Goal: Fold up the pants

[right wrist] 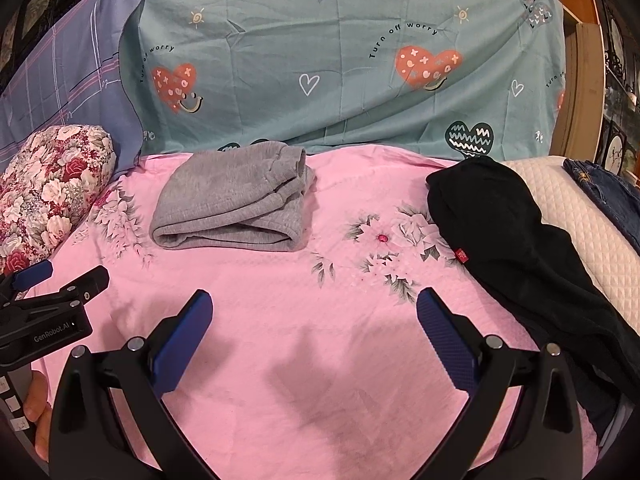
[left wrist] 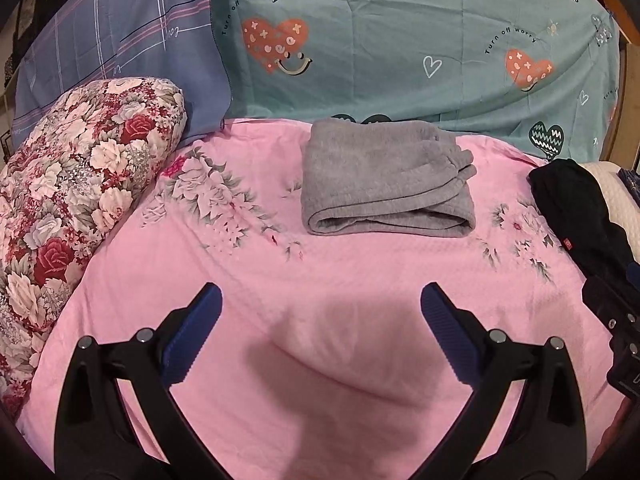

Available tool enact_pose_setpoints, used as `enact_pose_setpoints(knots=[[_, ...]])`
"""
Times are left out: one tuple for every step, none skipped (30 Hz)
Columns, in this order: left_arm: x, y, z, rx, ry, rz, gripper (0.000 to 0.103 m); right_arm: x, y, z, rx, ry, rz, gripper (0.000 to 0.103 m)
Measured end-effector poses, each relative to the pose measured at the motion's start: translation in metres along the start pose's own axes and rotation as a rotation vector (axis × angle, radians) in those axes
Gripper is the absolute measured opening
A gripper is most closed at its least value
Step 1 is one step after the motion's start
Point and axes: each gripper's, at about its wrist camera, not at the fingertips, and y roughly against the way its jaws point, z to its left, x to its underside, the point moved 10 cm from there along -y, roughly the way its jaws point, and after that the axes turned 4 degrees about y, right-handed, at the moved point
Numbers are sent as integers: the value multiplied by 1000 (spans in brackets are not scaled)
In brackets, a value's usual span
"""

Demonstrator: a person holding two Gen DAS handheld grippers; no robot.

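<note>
Left gripper (left wrist: 321, 300), right gripper (right wrist: 315, 306): both spread wide, empty, above pink floral sheet (left wrist: 240, 272); grey pants (left wrist: 384, 184) folded at sheet's far edge; black pants (right wrist: 520, 240) unfolded, right side

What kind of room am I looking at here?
Most likely a bedroom: a pink floral bedspread, a flowered pillow at one side, and folded grey pants lying on the bed.

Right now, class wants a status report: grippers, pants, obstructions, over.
Left gripper open, empty. Right gripper open, empty. Grey pants folded on pink sheet. Black garment unfolded at right; path clear.
</note>
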Motion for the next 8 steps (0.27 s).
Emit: enact_pose_setpoints(knots=[[0,0,-1,5,-2,3,101,0,0,0,0,0,0,102],[1,-1,-1,8,-2,5,101,0,0,0,0,0,0,102],[1,-1,-1,9,-1,9,101,0,0,0,1,1,0,102],[1,-1,-1,7,1,10,101,1,0,0,2,0,1,102],[2,-1,-1,7,2,12,101,1,0,0,1,0,1,102],[2,-2,-1,7,4,14,101,1,0,0,-1,0,1,102],[2,-2,-1,8,6,16,101,1,0,0,0,0,1,102],[2,-2,0,10,8,18,101,1,-1,0,0,0,1,102]])
